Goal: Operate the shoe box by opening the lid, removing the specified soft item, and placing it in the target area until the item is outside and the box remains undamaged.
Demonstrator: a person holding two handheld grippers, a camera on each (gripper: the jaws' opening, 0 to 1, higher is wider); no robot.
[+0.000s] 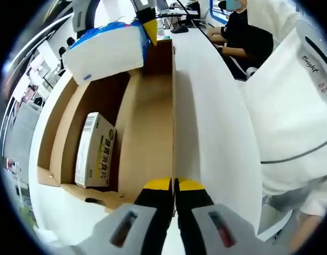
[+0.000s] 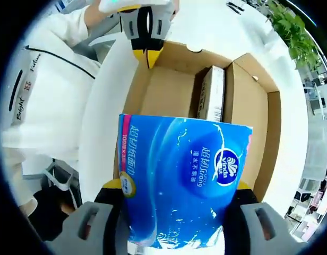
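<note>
Right gripper view: the shoe box (image 2: 256,114) is standing open on the worktop (image 2: 102,133). The right claw (image 2: 177,204) is gripping the blue tissue pack (image 2: 182,183) above it. At 12 o'clock, the left claw (image 2: 146,53) is pinching the box wall.

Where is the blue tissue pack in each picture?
Left gripper view: the blue tissue pack is at the top left, above the box's far end, held by the right hand-held gripper.
Right gripper view: it is in the bottom middle, large, between that gripper's jaws.
Shared landmark: the small white carton lying inside the open cardboard box.
</note>
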